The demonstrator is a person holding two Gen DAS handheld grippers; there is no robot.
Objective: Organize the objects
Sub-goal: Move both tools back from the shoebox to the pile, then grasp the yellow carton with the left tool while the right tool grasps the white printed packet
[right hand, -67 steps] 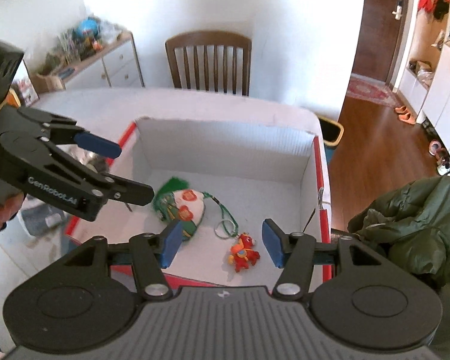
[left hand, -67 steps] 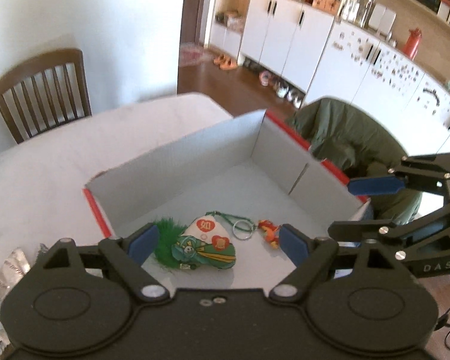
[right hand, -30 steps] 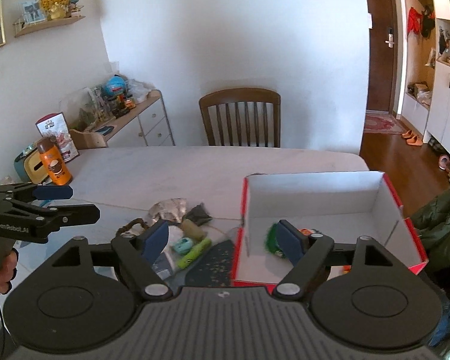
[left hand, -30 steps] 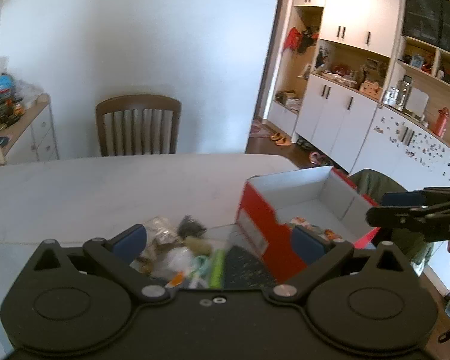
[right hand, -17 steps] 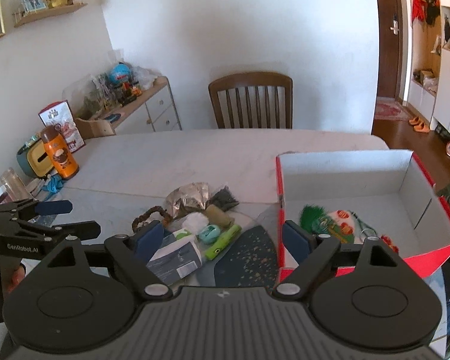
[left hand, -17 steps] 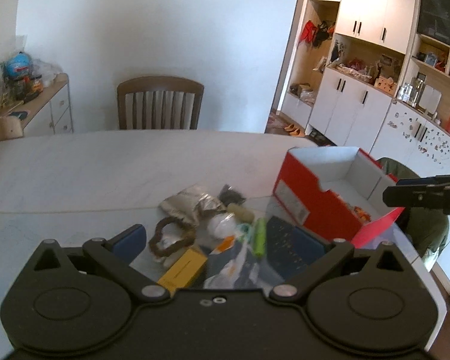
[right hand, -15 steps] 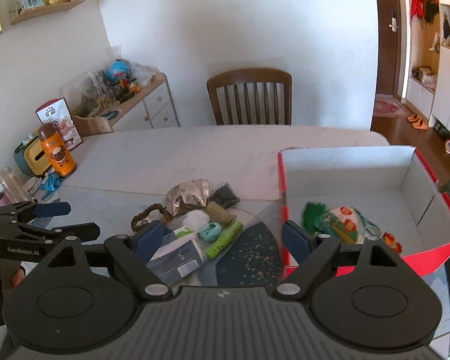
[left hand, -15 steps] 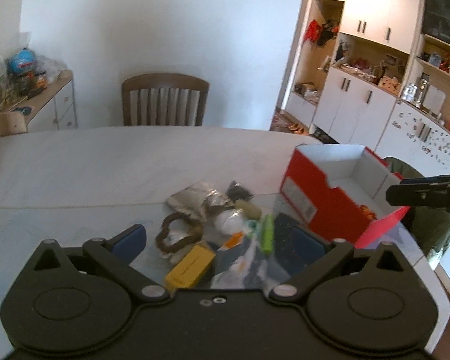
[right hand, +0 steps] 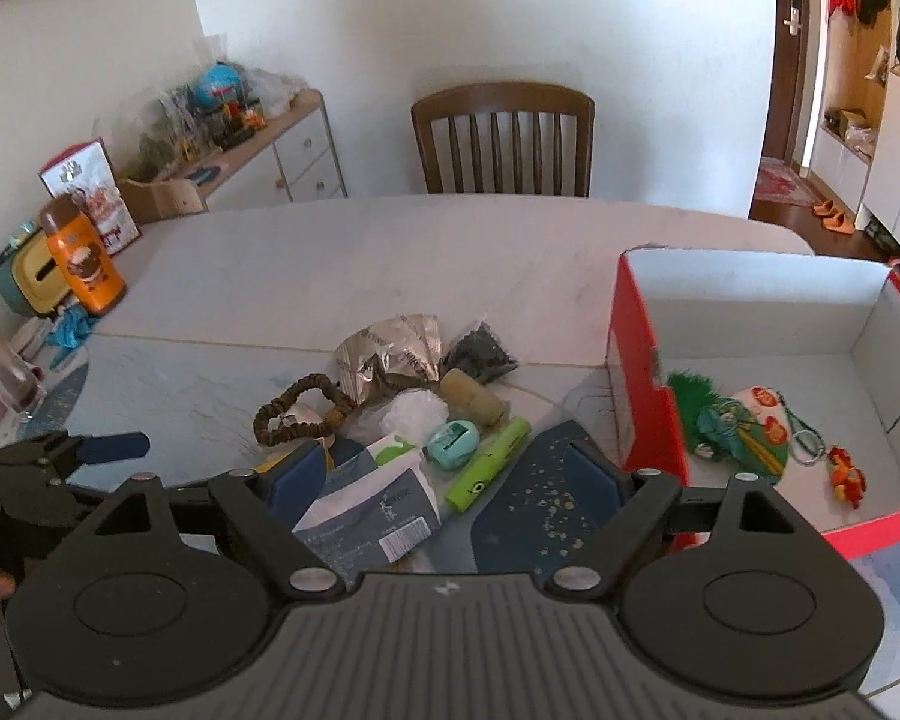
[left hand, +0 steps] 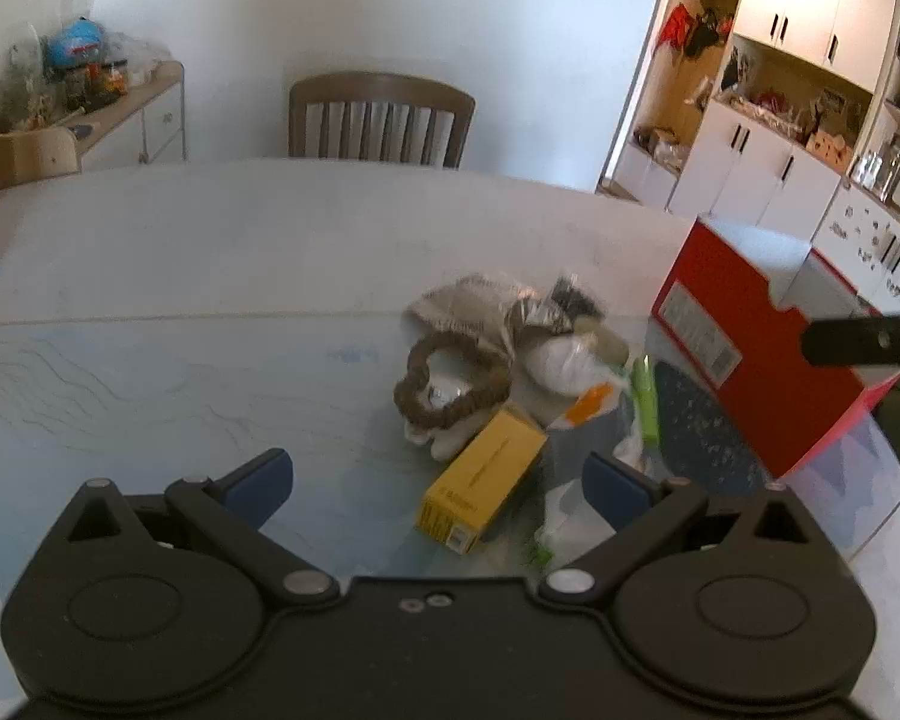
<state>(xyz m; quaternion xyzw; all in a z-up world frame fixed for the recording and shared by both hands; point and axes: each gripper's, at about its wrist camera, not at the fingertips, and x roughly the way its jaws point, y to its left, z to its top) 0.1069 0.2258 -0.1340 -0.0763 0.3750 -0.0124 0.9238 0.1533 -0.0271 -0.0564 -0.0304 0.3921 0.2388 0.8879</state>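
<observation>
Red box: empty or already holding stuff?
Not empty. The red box holds a green-tufted pouch and a small orange charm on its floor.

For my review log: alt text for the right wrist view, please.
The open right gripper hovers over a pile of small items on the table, including a lime-green marker. To its right the red box holds a green plush charm.

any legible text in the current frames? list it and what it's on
None reads clearly.
Yellow box: dark print on its end, blurred.
White packet: barcode and small print, too small.
Red box: white label on its side, too blurred.
Left tool: white lettering on its arm, unreadable here.
Orange bottle: graphic only.
</observation>
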